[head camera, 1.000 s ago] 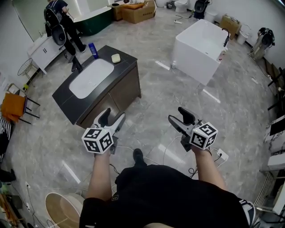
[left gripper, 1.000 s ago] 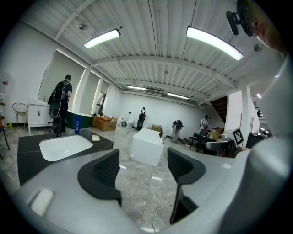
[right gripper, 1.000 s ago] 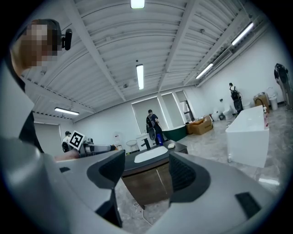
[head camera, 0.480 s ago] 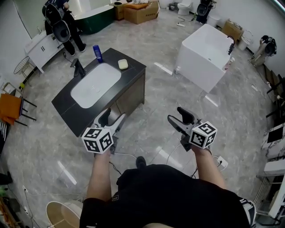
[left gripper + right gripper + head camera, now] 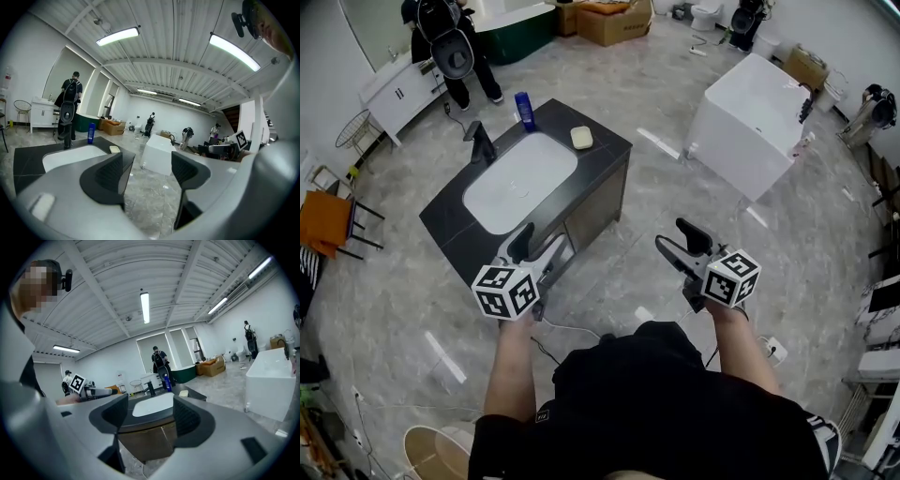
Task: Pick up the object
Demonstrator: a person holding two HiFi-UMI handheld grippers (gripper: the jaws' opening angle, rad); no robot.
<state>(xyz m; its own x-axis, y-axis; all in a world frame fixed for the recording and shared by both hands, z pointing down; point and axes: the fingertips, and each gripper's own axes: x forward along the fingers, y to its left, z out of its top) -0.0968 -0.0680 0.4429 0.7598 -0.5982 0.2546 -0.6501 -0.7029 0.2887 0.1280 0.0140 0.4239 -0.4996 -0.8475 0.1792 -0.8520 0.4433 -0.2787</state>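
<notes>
Where the wearer stands: at the near edge of a grey marbled floor (image 5: pixel 637 202), a handheld gripper in each hand.
Far left: a folding chair with an orange seat (image 5: pixel 328 223); farther off, a person in dark clothes with a backpack (image 5: pixel 450 37) beside a white cabinet (image 5: pixel 398 89).
Vanity: a dark-topped rectangular vanity cabinet (image 5: pixel 605 152), left of centre, holding a white oval basin (image 5: pixel 520 183) with a black faucet (image 5: pixel 481 142) at the basin's far-left rim.
Objects on the counter: a blue upright bottle (image 5: pixel 524 111) at the far corner and, to its right, a pale yellow bar of soap (image 5: pixel 581 137) by the basin's far-right rim; the two stand apart, well away from both grippers. Which one the task means cannot be told.
Left gripper (image 5: pixel 539 242): held just at the vanity's near side, pointing far; its marker cube (image 5: pixel 504 291) sits toward the wearer. In the left gripper view its jaws (image 5: pixel 149 168) stand apart, with only floor and distant room between them.
Right gripper (image 5: pixel 673 236): held over bare floor, right of the vanity. In the right gripper view its jaws (image 5: pixel 150 413) stand apart and empty, the basin showing far beyond them.
Far right: a white rectangular freestanding tub (image 5: pixel 759 122) on the floor.
</notes>
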